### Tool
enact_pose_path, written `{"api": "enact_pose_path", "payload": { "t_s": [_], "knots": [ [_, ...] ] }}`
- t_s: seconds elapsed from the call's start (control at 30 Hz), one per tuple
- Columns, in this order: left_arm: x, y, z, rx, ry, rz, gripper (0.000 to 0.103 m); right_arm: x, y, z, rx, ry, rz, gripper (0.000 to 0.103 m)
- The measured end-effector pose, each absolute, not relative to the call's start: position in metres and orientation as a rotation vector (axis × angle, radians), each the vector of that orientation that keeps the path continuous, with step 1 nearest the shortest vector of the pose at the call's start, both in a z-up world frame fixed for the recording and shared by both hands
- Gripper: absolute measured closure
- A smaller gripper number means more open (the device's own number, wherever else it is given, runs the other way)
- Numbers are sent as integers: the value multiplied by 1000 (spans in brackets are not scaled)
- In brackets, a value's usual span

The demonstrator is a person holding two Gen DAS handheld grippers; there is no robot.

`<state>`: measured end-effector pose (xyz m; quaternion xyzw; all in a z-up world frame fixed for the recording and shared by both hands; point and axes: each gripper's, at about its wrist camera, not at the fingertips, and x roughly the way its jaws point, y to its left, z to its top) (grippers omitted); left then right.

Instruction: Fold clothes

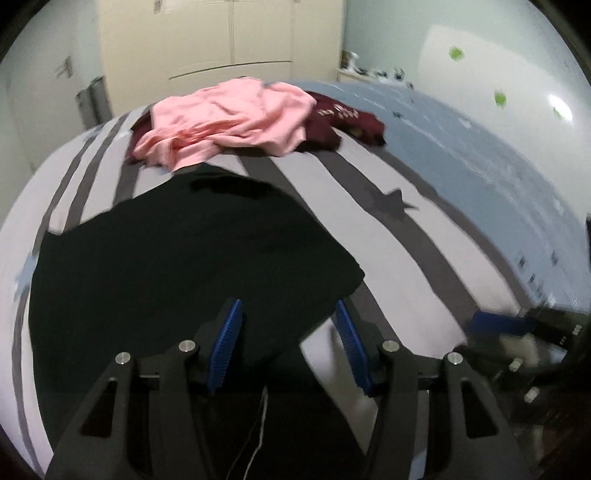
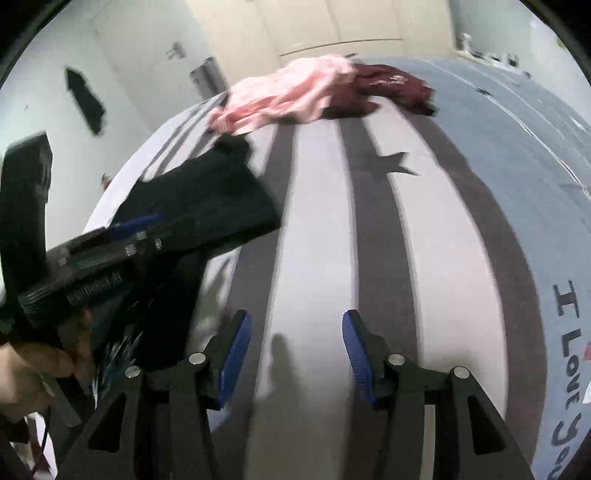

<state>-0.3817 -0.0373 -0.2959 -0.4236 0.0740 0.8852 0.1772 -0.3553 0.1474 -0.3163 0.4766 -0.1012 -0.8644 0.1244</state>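
Observation:
A black garment (image 1: pixel 177 266) lies spread flat on the striped bed sheet (image 1: pixel 388 258). My left gripper (image 1: pixel 287 306) hovers over the garment's near right corner, open, with nothing pinched between its blue pads. My right gripper (image 2: pixel 296 317) is open too, over bare striped sheet (image 2: pixel 317 240) to the right of the black garment (image 2: pixel 207 192). In the right wrist view the left gripper (image 2: pixel 136 223) shows at the left, blurred, with a hand (image 2: pixel 33 369) holding it. The right gripper (image 1: pixel 498 323) appears blurred at the right edge of the left wrist view.
A crumpled pink garment (image 1: pixel 236 118) lies partly over a maroon one (image 1: pixel 343 118) at the bed's far end. Behind the bed stands a cream wardrobe (image 1: pixel 229 33). A blue part of the sheet (image 2: pixel 535 155) with a printed slogan lies to the right.

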Motion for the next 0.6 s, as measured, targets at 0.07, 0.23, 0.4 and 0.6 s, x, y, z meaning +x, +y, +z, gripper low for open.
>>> {"api": "enact_pose_path", "payload": {
  "t_s": [0.07, 0.23, 0.4, 0.6],
  "knots": [
    [-382, -37, -305, -1207, 222, 2493, 53, -362, 154, -312, 1379, -327, -2532, 56],
    [-395, -65, -318, -1216, 77, 2510, 53, -401, 151, -299, 1296, -371, -2538, 55],
    [-394, -116, -315, -1216, -122, 2611, 52, -466, 100, -278, 1158, -290, -2503, 45],
    [-389, -151, -319, -1256, -276, 2649, 51, -527, 35, -278, 1152, -184, -2436, 44]
  ]
}}
